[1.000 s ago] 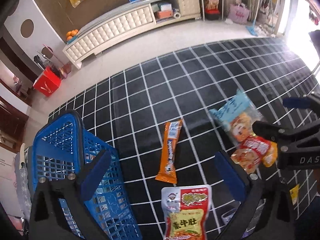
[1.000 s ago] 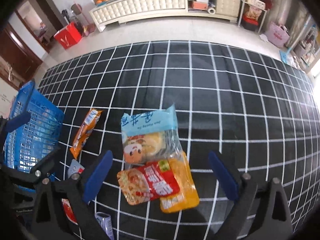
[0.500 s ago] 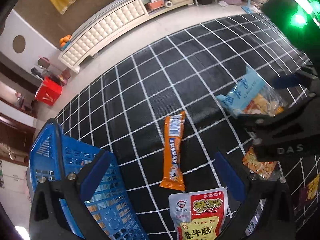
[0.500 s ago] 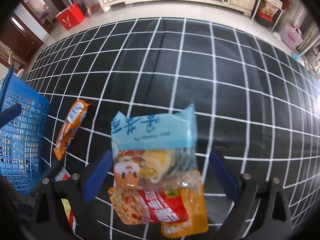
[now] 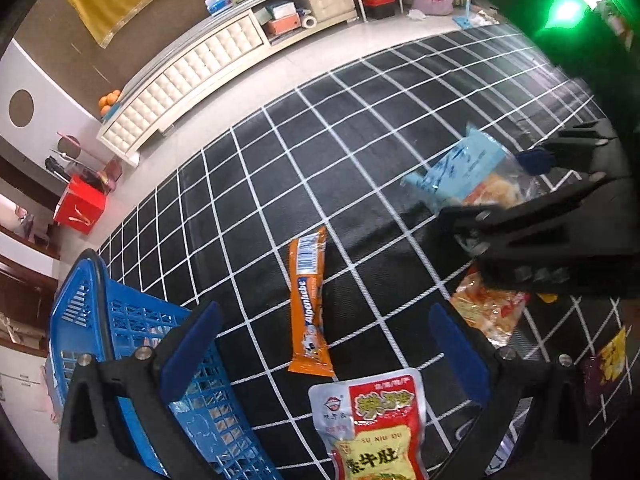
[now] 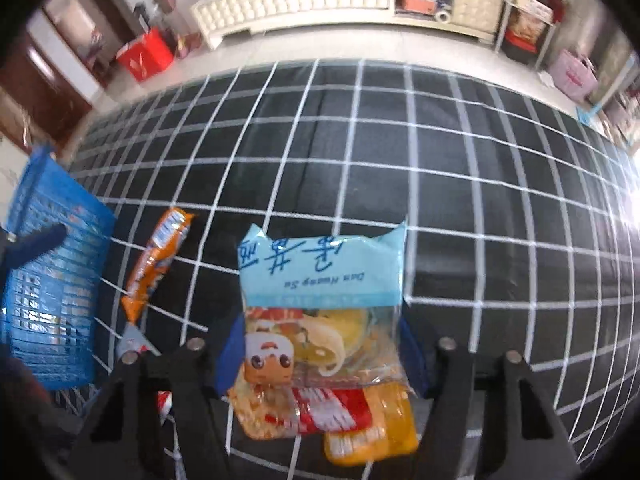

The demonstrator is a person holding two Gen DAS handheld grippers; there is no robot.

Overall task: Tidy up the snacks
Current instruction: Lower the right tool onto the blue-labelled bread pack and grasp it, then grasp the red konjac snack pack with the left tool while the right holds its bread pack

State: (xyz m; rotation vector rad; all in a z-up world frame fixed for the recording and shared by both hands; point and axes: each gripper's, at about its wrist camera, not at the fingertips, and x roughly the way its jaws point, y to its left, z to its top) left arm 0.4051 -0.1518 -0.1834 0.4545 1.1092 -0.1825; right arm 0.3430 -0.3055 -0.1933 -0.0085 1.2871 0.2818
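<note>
"Alpenliebe" on orange candy stick [image 5: 309,298]

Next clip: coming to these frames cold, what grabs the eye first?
The right gripper closed on a light-blue-topped snack bag with a cartoon face, dead centre of the right wrist view, above a red packet and a yellow one. Next, the bright blue plastic basket at lower left on the black grid mat, with an orange Alpenliebe stick pack lying beside it.

Black mat with a white grid [image 5: 360,128]; beside it a blue lattice plastic basket [image 5: 120,332], an orange wrapper [image 5: 310,296], and a light-blue-topped clear packet [image 6: 320,280].
</note>
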